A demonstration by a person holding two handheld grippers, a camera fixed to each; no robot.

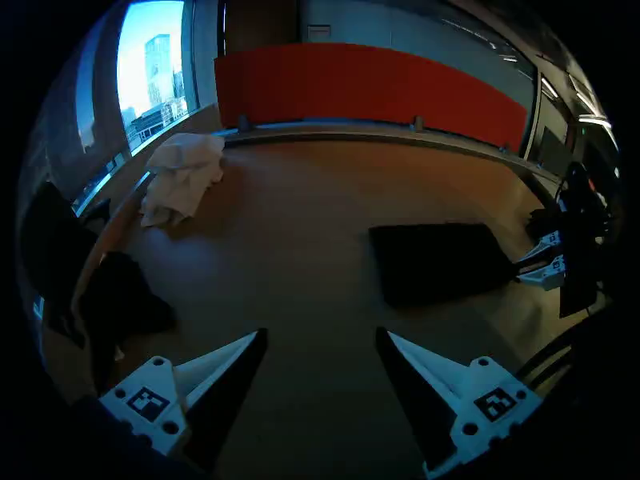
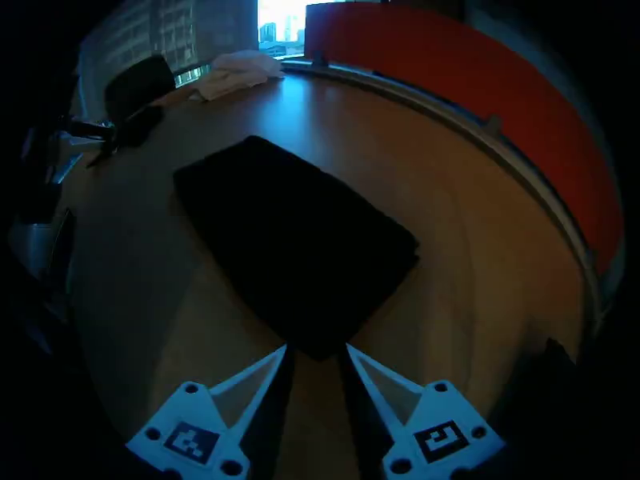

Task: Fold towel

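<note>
A dark towel [image 1: 436, 260] lies flat and folded in a rectangle on the wooden table [image 1: 296, 240]. In the right gripper view the dark towel [image 2: 296, 248] stretches away from me, its near corner reaching in between my right gripper's [image 2: 316, 350] fingertips. The jaws stand partly apart and do not press on the cloth. In the left gripper view the right gripper [image 1: 520, 270] sits at the towel's right edge. My left gripper [image 1: 320, 332] hovers over bare table, well short of the towel, open wide with nothing between its fingers.
A pile of white towels [image 1: 184, 176] lies at the table's far left corner by the window, and shows as the white pile [image 2: 240, 68] in the right gripper view. A red partition [image 1: 360, 88] runs along the far edge. Dark chairs [image 1: 120, 300] stand at the left side.
</note>
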